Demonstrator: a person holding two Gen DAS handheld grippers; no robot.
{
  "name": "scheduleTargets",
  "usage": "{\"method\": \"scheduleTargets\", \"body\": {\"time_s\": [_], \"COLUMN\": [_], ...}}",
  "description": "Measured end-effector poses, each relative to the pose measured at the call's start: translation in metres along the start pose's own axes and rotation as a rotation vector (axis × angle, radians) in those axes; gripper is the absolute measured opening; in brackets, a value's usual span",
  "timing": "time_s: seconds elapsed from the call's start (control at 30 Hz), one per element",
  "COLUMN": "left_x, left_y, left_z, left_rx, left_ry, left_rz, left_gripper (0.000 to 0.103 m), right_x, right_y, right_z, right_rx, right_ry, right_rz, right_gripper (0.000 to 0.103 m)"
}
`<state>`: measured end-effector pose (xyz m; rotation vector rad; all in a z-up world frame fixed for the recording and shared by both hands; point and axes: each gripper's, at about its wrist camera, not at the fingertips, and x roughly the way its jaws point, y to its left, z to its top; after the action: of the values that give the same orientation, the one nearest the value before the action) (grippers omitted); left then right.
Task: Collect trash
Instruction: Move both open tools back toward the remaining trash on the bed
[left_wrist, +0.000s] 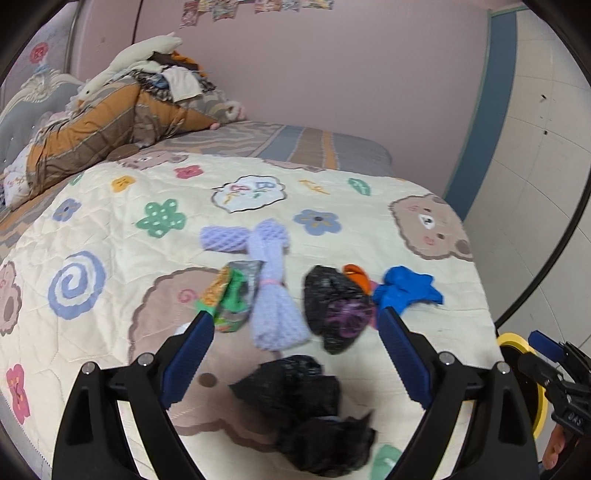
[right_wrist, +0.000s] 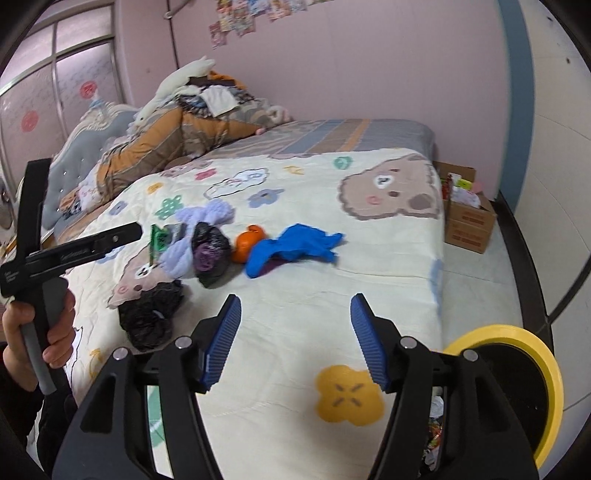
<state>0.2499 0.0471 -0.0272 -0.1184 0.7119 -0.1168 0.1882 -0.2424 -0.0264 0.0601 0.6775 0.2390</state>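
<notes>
Hovering over the quilt (left_wrist: 110, 229), both tools sit between pickups: the left gripper (left_wrist: 295, 321) has its jaws spread wide with nothing pinched, and the right gripper (right_wrist: 295, 306) is just as empty, jaws parted over bare quilt. Trash is all ahead of them. For the left gripper, one black bag (left_wrist: 295, 384) lies right between and just below its fingers, another black wad (left_wrist: 328, 446) nearer still, a third black bag (left_wrist: 338, 306) just past the tips, a lilac net (left_wrist: 273, 295) ahead, a green wrapper (left_wrist: 231, 295) off the left fingertip, a blue glove (left_wrist: 406, 290) beyond the right fingertip, with an orange scrap (left_wrist: 356, 275) tucked behind. For the right gripper, the glove is straight ahead but well clear of its tips, and the yellow-rimmed bin (right_wrist: 517, 369) sits low to its right, off the bed edge. A hand (right_wrist: 37, 332) holds the left tool's grip. Reading the step: this looks like lining up for the next grab. Likely call for the left: dip onto the nearest black bag, close on the crumpled bulk, not a loose flap. For the right: push forward to the glove, pinch its thick middle, then swing back right to the bin.
</notes>
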Motion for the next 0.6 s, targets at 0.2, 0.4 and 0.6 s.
{"method": "scheduleTargets", "body": {"time_s": [0.2,0.4,0.6], "left_x": [0.01,0.027,0.047], "left_y": [0.023,0.042,0.058], "left_z": [-0.001,0.0,0.003], "left_rx": [-0.023,-0.055,-0.09], "left_ry": [0.013,0.035,0.057], "left_rz": [0.032,0.045,0.062], "left_gripper": [0.087,0.087,0.087], "right_x": [0.016,0.034,0.047], "right_y": [0.027,0.051,0.08], "right_z": [0.001,-0.001,-0.003], "right_rx": [-0.037,-0.053,-0.1], "right_ry": [0.026,0.063,0.096], "right_rz": [0.042,0.106,0.168], "right_gripper": [0.061,0.062,0.064]}}
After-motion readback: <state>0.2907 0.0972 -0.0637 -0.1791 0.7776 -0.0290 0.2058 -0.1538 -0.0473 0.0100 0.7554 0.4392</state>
